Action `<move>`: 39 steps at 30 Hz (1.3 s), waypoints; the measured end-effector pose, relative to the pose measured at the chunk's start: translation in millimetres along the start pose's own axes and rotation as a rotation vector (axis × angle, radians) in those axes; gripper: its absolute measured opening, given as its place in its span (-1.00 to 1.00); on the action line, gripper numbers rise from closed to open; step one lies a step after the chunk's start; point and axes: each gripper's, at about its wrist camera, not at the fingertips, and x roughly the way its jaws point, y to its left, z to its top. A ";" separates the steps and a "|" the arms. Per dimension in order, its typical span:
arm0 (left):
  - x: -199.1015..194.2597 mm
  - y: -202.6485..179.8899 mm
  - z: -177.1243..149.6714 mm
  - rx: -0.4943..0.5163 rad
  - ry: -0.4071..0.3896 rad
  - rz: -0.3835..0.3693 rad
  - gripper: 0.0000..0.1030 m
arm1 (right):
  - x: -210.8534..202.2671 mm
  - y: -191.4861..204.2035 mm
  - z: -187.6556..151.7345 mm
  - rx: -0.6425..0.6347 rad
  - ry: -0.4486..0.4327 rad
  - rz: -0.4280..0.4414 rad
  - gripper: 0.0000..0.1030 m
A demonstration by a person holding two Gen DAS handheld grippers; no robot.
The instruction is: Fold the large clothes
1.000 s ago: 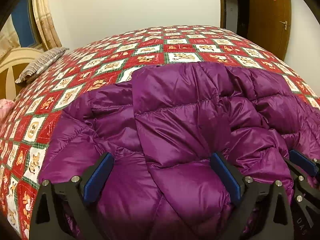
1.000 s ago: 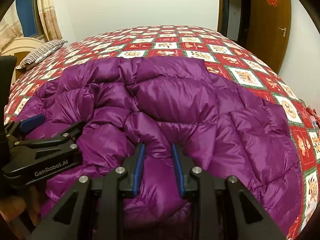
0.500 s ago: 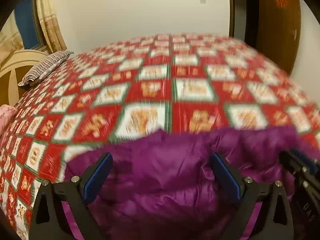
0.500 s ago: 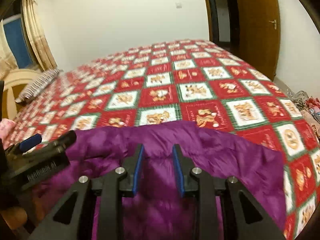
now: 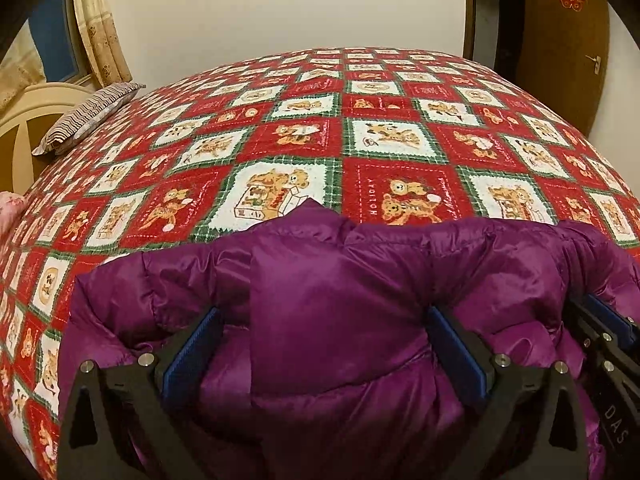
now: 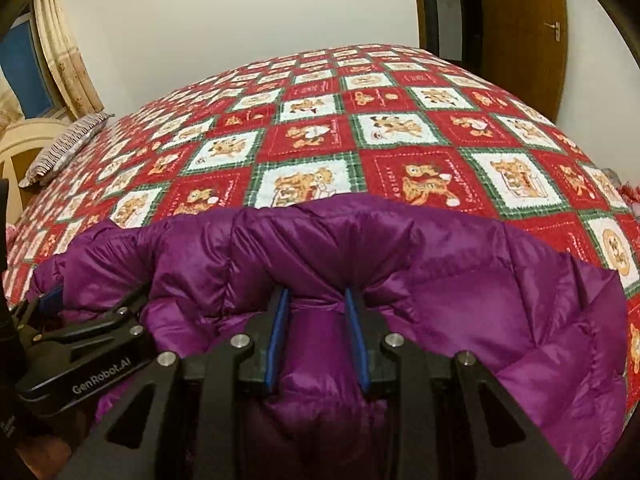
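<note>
Purple down jacket bunched at near edge of bed, on red-and-white bear-print quilt. Right gripper: fingers narrowly parted, pinching a puffed fold of jacket. Left gripper: fingers spread wide, thick jacket bulk between them; pad contact, cannot tell. Striped pillow far left, wooden door far right.

Shiny purple puffer jacket, quilted, bunched, near edge of bed, far hem raised
</note>
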 end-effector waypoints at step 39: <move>-58.5 5.4 -73.0 0.070 -0.009 -0.029 0.98 | -63.2 21.8 -77.2 -0.167 0.020 -0.053 0.03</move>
